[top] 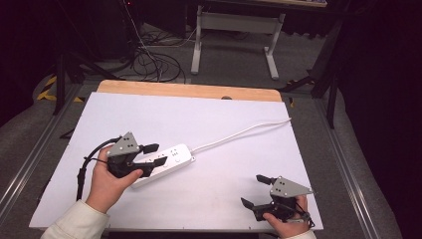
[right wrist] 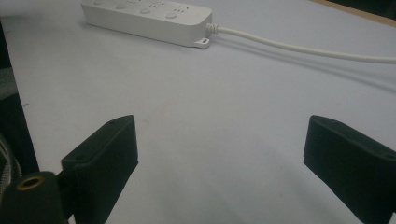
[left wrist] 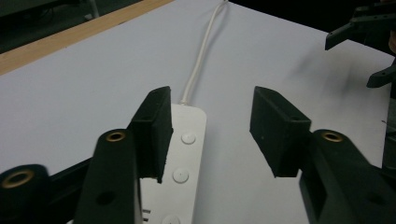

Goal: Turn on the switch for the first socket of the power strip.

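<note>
Your power strip (top: 166, 163) is a white bar with a row of round buttons and sockets on top, lying left of centre on the white table (top: 234, 199). Bare table all round; nearest edge is at 6 o'clock. Long axis runs 8 to 2 o'clock, white cord (top: 239, 133) leaving toward 2. Left gripper (top: 152, 155) is unclenched, jaws either side of the strip's near end, one pad against its side. Right gripper (top: 253, 189) is released, holding nothing, at 4 o'clock.
</note>
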A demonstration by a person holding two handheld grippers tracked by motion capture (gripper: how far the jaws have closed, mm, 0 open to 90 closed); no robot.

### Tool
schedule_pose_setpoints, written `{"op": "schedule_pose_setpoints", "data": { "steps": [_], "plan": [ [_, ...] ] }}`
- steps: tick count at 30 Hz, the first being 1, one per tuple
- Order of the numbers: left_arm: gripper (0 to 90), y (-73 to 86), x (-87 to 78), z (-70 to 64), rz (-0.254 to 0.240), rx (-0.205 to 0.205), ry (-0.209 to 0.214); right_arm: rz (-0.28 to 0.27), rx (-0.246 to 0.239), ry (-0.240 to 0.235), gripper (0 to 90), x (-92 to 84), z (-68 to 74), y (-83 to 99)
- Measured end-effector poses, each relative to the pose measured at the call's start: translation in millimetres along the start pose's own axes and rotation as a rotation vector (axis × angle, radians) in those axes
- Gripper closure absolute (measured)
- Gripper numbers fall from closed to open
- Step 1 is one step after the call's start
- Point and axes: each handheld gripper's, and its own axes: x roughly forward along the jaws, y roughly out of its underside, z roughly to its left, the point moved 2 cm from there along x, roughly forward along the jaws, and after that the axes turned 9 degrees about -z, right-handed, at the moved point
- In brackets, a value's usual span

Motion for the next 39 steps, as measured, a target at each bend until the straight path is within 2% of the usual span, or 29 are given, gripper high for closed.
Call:
{"op": "schedule_pose_setpoints", "data": {
  "steps": [1,3,5,7,9,10,11,15,18,22,28,31,39],
  "plan": [
    [54.6,0.1,0.3,0.6,0.003,-0.001,0.006,0.0,0.0,0.0,10.7,0.0,0.0,0.0],
    [70.8,0.1,1.7,2.3,0.004,-0.004,0.035,0.001,-0.001,0.0,10.7,0.5,0.4,-0.1],
    [81.2,-0.1,2.6,3.2,0.008,0.002,0.045,0.001,-0.002,-0.001,10.7,0.7,0.5,0.0],
    [87.7,0.2,5.2,4.1,0.013,0.009,0.049,0.001,-0.002,0.0,10.7,0.7,0.4,0.0],
    [89.9,1.0,8.6,6.0,0.027,0.007,0.052,0.001,-0.002,0.0,10.7,0.6,0.4,0.0],
    [90.0,1.3,10.1,7.6,0.031,0.008,0.052,0.001,-0.002,-0.001,10.8,0.5,0.4,0.0],
    [90.0,2.1,12.4,8.4,0.044,-0.01,0.063,0.001,-0.002,-0.001,10.7,0.4,0.4,0.0],
    [90.0,6.5,22.9,14.3,0.081,-0.053,0.057,0.001,-0.003,-0.002,10.7,0.3,0.3,0.1],
    [90.0,9.0,29.5,19.0,0.103,-0.083,0.056,0.001,-0.003,-0.003,10.7,0.0,0.3,0.2],
    [90.0,11.3,39.0,22.7,0.121,-0.122,0.073,0.003,-0.002,-0.003,10.7,0.0,-0.1,0.5],
    [90.0,13.8,50.9,21.2,0.147,-0.135,0.09,0.004,-0.002,-0.005,10.7,0.1,0.1,0.5],
    [90.0,15.3,55.9,21.0,0.165,-0.122,0.081,0.004,-0.003,-0.005,10.7,0.0,0.0,0.5],
    [90.0,20.0,68.0,22.5,0.198,-0.137,0.081,0.004,-0.003,-0.005,10.7,-0.1,0.1,0.5]
  ]
}}
